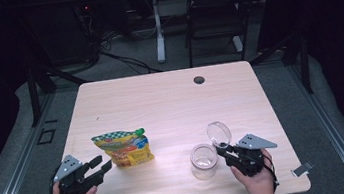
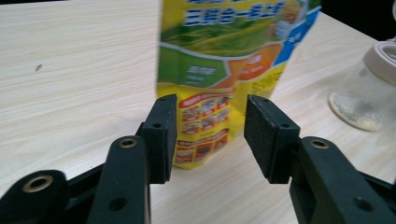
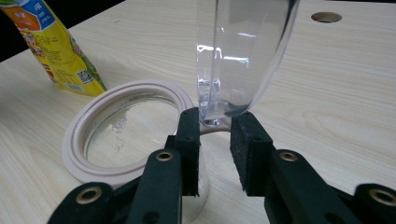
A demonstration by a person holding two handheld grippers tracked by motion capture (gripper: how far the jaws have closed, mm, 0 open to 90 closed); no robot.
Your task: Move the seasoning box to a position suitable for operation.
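The left gripper (image 1: 102,166) sits near the table's (image 1: 170,97) near left corner, jaws spread apart, with the yellow snack pouch (image 1: 125,148) just beyond them, untouched. To the right, the clear jar (image 1: 204,161) stands upright with its hinged lid (image 1: 219,133) flipped up. The right gripper (image 1: 224,151) is at the jar's right rim, jaws narrowly parted around the lid's hinge; whether they pinch it I cannot tell
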